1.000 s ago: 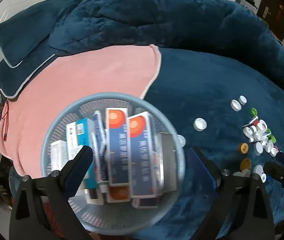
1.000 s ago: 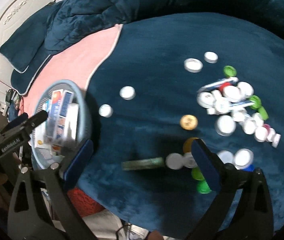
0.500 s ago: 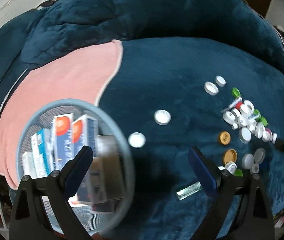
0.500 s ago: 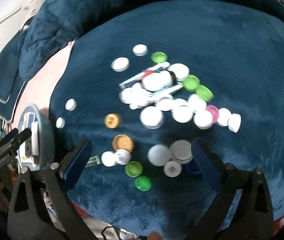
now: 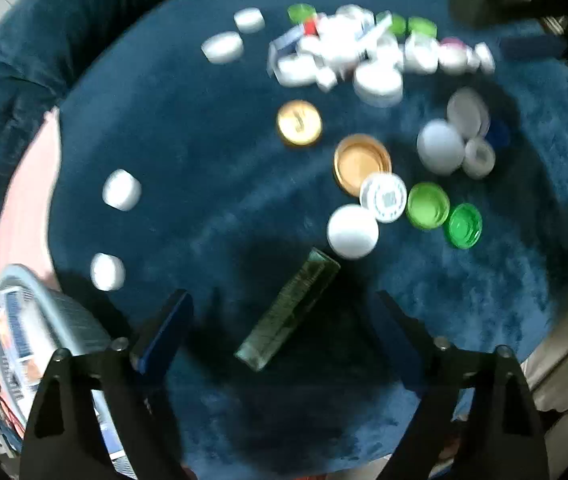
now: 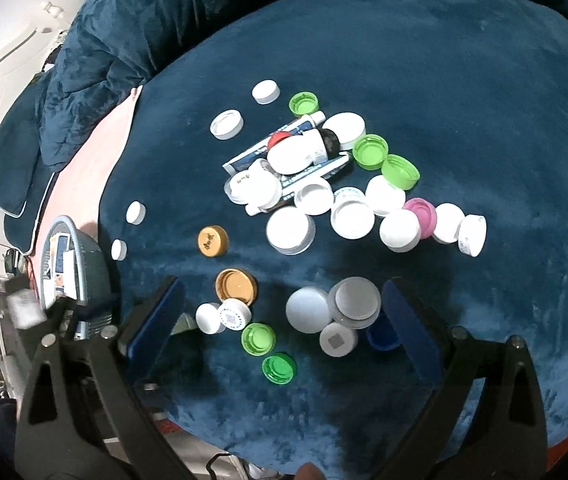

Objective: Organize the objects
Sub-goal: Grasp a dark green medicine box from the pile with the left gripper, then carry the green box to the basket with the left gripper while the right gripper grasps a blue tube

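A dark green oblong box (image 5: 288, 308) lies on the blue blanket, between the fingers of my open, empty left gripper (image 5: 284, 326) and just ahead of them. Many loose caps lie beyond it: white ones (image 5: 352, 232), green ones (image 5: 428, 205) and gold ones (image 5: 362, 163). A grey mesh basket (image 5: 43, 320) with medicine boxes sits at the far left. My right gripper (image 6: 279, 332) is open and empty, above white caps (image 6: 308, 309) and green caps (image 6: 257, 339). Tubes and a white bottle (image 6: 296, 152) lie in the main heap.
The basket also shows in the right wrist view (image 6: 83, 276), at the left on a pink cloth (image 6: 83, 164). A folded dark blue quilt (image 6: 95, 52) lies behind. The blanket's front edge (image 6: 284, 452) runs below the right gripper.
My left gripper has swung right, away from the basket, and now stands over the green box. My right gripper has moved right and closer to the cap heap. Both stayed open.
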### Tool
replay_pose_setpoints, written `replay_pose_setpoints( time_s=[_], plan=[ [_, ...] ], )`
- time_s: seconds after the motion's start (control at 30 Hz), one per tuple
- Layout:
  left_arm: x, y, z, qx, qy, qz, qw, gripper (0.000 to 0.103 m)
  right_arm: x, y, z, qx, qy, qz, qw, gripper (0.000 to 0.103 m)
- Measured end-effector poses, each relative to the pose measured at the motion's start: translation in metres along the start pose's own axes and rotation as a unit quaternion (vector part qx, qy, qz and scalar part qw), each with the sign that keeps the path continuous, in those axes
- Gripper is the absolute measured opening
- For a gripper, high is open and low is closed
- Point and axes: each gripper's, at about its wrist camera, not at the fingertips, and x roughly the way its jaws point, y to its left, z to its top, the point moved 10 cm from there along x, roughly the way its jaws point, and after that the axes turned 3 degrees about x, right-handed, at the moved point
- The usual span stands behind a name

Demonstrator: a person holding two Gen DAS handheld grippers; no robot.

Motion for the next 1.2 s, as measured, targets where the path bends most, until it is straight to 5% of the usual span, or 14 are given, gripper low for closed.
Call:
replay_pose_setpoints(
  time_s=[0.07, 0.1, 0.13, 0.17, 0.2, 0.47, 0.7, 0.93, 1.2],
  plan=[
    [0.015, 0.0, -0.005, -0.013, 0.019, -0.014, 0.9996, 0.083, 0.0, 0.001, 0.0, 0.0, 0.0, 0.002, 1.0, 0.1],
    [0.021, -0.001, -0.007, -0.022, 0.026, -0.025, 0.9991, 0.073, 0.0, 0.0, 0.001, 0.001, -0.001, 0.002, 1.0, 0.1],
    [0.026, -0.002, -0.008, -0.027, 0.031, -0.036, 0.9985, 0.061, 0.001, 0.0, 0.002, 0.002, -0.001, 0.002, 1.0, 0.1],
    [0.03, -0.003, -0.011, -0.032, 0.038, -0.05, 0.9975, 0.032, 0.001, -0.002, 0.003, 0.004, -0.001, 0.001, 1.0, 0.1],
    [0.031, -0.002, -0.013, -0.034, 0.042, -0.056, 0.997, 0.023, 0.001, -0.003, 0.004, 0.007, -0.003, 0.001, 1.0, 0.1],
    [-0.005, 0.024, 0.006, -0.116, -0.028, -0.085, 0.9892, 0.02, -0.001, -0.019, 0.015, 0.038, -0.016, -0.004, 0.999, 0.1],
    [-0.033, 0.048, 0.024, -0.171, -0.079, -0.1, 0.9769, 0.02, 0.012, -0.018, 0.034, 0.127, -0.002, 0.06, 0.99, 0.098],
    [-0.046, 0.073, 0.035, -0.189, -0.11, -0.1, 0.9706, 0.02, 0.033, 0.028, 0.091, 0.084, -0.012, 0.081, 0.993, 0.092],
    [-0.058, 0.087, 0.033, -0.195, -0.128, -0.094, 0.9679, 0.02, 0.094, 0.023, 0.116, 0.083, 0.048, 0.028, 0.995, 0.083]
  ],
)
